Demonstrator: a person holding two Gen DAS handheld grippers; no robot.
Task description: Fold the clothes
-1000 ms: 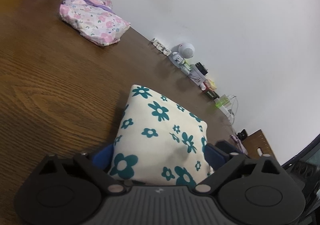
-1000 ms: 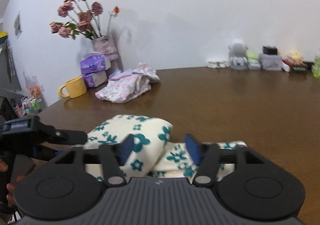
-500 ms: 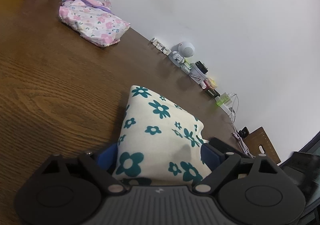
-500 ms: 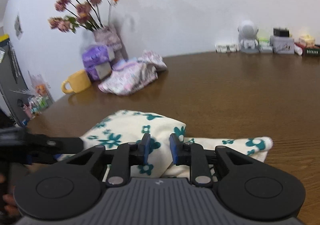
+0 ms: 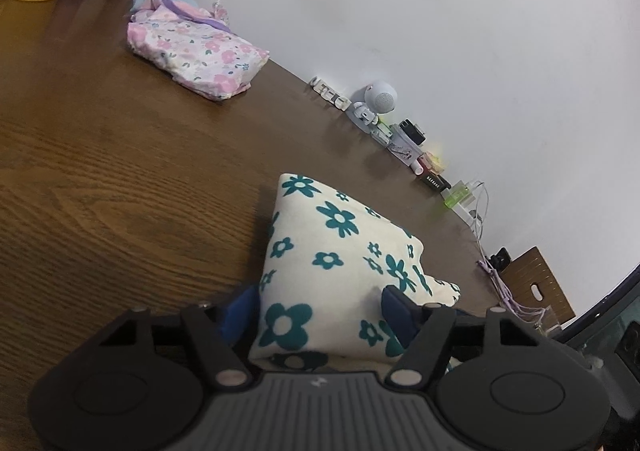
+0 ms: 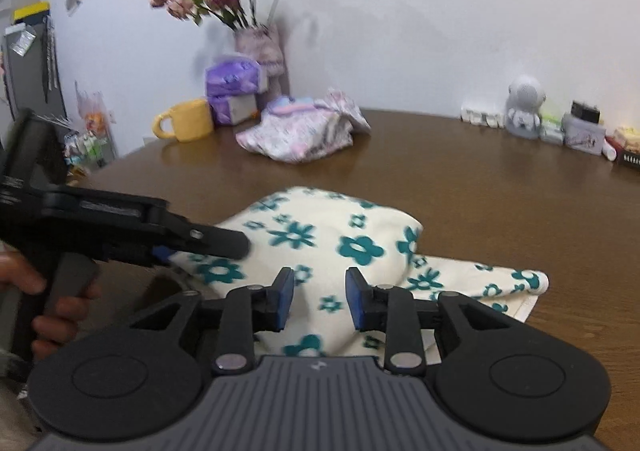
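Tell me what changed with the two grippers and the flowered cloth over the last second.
The right gripper closed to a narrow gap half a second ago, seemingly pinching a fold of the flowered cloth, and has now reopened, its pads apart over the fabric. The top layer lies flatter and further over the lower one. The left gripper stayed open around the cloth's edge. The pink folded garment and yellow mug did not move.

Even indoor light, blurred right view
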